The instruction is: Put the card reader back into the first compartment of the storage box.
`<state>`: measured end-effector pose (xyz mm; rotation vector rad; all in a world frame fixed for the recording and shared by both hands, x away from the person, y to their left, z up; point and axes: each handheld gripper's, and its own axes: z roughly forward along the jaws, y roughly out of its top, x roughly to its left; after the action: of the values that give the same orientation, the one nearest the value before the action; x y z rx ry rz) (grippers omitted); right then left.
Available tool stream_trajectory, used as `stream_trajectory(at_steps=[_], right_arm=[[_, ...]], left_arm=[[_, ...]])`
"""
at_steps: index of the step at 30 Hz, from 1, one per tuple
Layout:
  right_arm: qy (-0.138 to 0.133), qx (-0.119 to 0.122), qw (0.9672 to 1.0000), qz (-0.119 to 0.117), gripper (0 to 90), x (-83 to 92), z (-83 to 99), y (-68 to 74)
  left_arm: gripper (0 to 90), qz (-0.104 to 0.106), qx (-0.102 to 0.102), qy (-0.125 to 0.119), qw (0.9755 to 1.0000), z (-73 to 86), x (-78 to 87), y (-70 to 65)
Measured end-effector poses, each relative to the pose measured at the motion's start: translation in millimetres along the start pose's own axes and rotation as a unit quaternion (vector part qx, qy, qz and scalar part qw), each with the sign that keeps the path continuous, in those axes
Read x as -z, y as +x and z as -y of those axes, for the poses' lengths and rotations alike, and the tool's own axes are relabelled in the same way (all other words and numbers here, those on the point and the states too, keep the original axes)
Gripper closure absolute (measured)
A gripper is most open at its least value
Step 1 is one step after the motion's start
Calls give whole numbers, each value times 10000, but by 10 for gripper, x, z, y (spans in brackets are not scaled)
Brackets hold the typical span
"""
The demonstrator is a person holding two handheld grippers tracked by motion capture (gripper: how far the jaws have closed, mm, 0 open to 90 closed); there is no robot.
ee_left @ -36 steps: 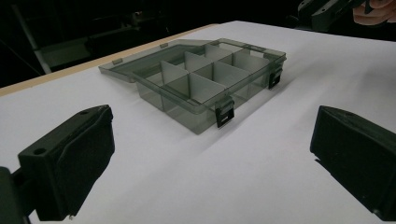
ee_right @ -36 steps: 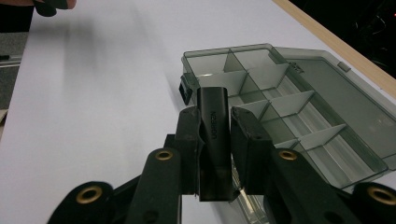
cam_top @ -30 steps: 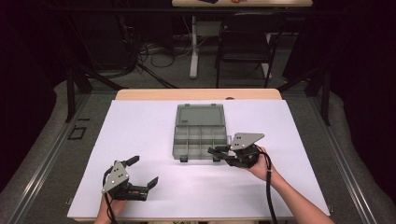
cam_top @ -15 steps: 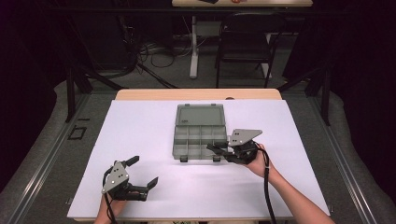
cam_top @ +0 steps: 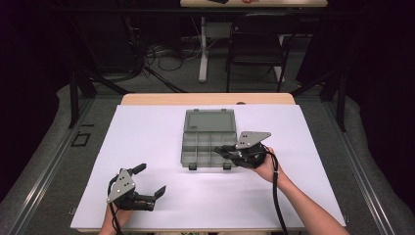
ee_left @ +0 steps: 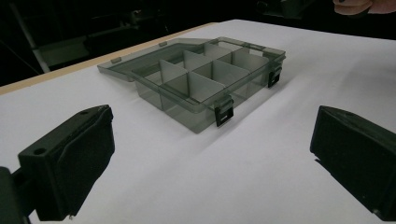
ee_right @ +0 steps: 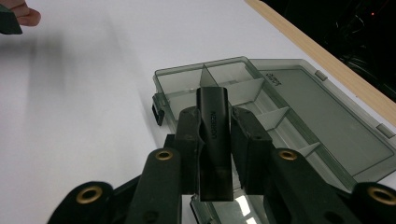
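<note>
A smoky grey compartment box [cam_top: 201, 147] lies open mid-table, its lid [cam_top: 209, 120] folded flat behind it; its divided cells look bare in the left gripper view [ee_left: 210, 79]. My right gripper [cam_top: 221, 150] hovers over the box's front right cells, shut on a small black rectangular plug-like piece [ee_right: 214, 135] with pale lettering, held upright above the box [ee_right: 224, 77]. Near the front left of the table, my left gripper [cam_top: 150, 179] rests open, jaws wide apart and holding nothing [ee_left: 210, 158], aimed at the box's latched front.
White sheet [cam_top: 147, 132] covers the table, with a wooden strip [cam_top: 208, 99] along the far edge. Behind the table stand a black chair [cam_top: 257, 44], a table leg and floor cables. Dark floor surrounds the table.
My right gripper has moved a little left with the black piece, further over the box's front right cells. The left gripper has stayed still.
</note>
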<state>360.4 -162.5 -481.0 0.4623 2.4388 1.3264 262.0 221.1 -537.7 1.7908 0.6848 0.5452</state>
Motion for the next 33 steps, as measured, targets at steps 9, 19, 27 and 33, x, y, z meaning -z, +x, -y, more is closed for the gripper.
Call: stream_trajectory(at_steps=[9, 19, 27, 33], right_arm=[[22, -53, 10000, 15, 738, -82, -39, -26], [42, -38, 10000, 35, 738, -143, -107, -56], [62, -53, 10000, 34, 738, -183, -131, -84], [74, -51, 9999, 56, 738, -216, -161, -110]], left_arm=[[1, 10, -5, 16, 10000, 0, -6, -1], [1, 16, -12, 12, 10000, -1, -8, -4], [1, 17, -23, 12, 10000, -2, -14, -3], [1, 15, -28, 12, 10000, -2, -12, -4]])
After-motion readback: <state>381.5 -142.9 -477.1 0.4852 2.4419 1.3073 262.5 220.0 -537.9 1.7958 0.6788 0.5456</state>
